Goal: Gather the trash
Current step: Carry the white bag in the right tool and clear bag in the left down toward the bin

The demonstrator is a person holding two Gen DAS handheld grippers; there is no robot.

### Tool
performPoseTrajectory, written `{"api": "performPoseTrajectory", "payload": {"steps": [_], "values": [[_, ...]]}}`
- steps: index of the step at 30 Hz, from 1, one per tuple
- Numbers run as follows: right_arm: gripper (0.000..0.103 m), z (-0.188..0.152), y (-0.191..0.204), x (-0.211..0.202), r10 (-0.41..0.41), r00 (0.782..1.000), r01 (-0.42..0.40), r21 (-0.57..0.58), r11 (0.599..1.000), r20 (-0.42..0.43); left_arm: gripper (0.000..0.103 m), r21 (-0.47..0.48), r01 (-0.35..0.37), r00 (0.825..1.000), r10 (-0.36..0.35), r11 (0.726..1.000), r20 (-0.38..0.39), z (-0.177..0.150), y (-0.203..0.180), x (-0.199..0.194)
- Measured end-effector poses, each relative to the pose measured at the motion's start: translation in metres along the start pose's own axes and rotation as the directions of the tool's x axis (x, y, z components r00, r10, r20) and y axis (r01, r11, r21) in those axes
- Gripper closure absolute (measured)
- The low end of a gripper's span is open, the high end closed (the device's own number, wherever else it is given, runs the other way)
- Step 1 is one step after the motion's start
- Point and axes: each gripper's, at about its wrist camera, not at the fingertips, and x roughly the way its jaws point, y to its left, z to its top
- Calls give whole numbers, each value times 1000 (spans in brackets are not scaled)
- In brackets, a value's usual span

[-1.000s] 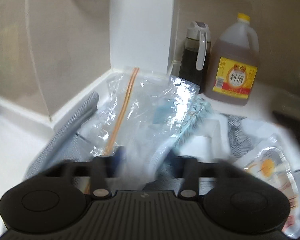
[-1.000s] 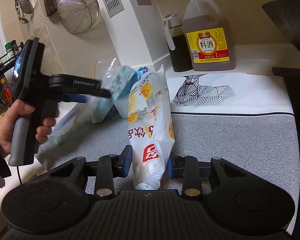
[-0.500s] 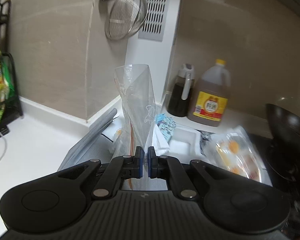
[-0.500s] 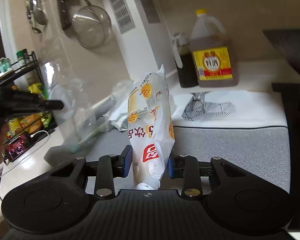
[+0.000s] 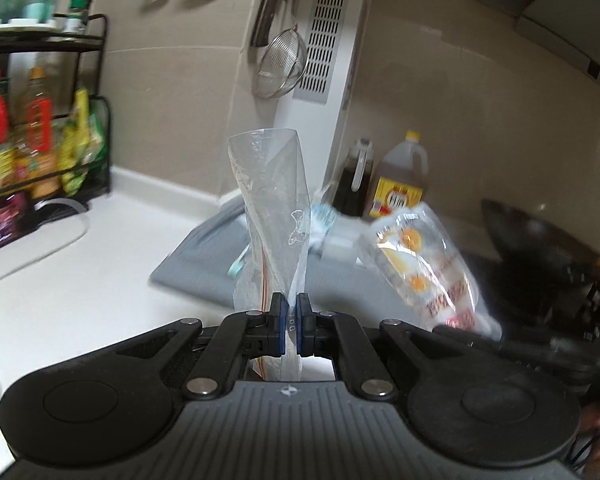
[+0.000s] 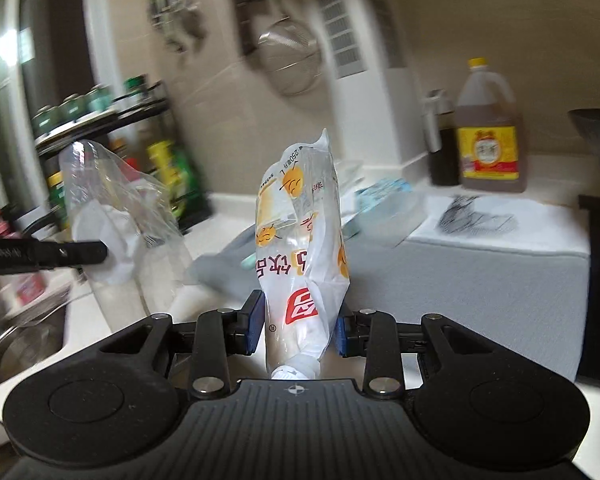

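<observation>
Left gripper (image 5: 291, 314), bottom centre of the left wrist view, is clamping a clear plastic bag (image 5: 272, 208); the blue pads are pinching nearly together on the film. The bag is standing up twisted from the jaws toward frame centre, with a small white printed mark and a red stripe low down, text too small to read.

Right gripper (image 6: 299, 322), bottom centre of the right wrist view, is gripping a white printed pouch (image 6: 302, 236) across its lower body, cap end pointing down at the camera. Pouch is showing "250" near its top edge, yellow-orange cartoon figures, red-brown characters and a red logo; rest not legible. Pouch is standing upright at frame centre.

Left view is also catching the pouch (image 5: 424, 264) at centre right, blurred, with the right gripper's black body under it. Right view is catching the clear bag (image 6: 116, 216) at left, pinched by the left gripper's finger (image 6: 76, 254) coming in from the left edge.

Grey mat (image 6: 480, 276) is lying on the white counter (image 5: 60, 280) behind both items. Jug with yellow cap and yellow-red label (image 6: 490, 132) is sitting upper right beside a dark dispenser bottle (image 6: 440, 140); label characters blurred. Only the left view is showing the black wok (image 5: 540, 240) clearly, at right. Black spice rack (image 5: 40, 120) is filling the left of the left view, and a mesh strainer (image 5: 280, 64) is hanging at upper centre.
</observation>
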Motion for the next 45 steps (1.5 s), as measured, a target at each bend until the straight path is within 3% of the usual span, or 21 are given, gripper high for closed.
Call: {"api": "performPoseTrajectory", "payload": {"steps": [7,19,45], "values": [[66,-35,48,-30,110,988,-118,-71,991,-108,98,-16,-56,996,55,998,-63,-59,8,-49],[66,-89,77,-23,85,956,-118,-104,988,-281,98,-61,-72,991,64,996,-116,-124,3,-77],[66,-99,74,-10,45,942,-89,-117,989,-333,98,-19,-67,985,63,998,-161,-128,-6,-59]]}}
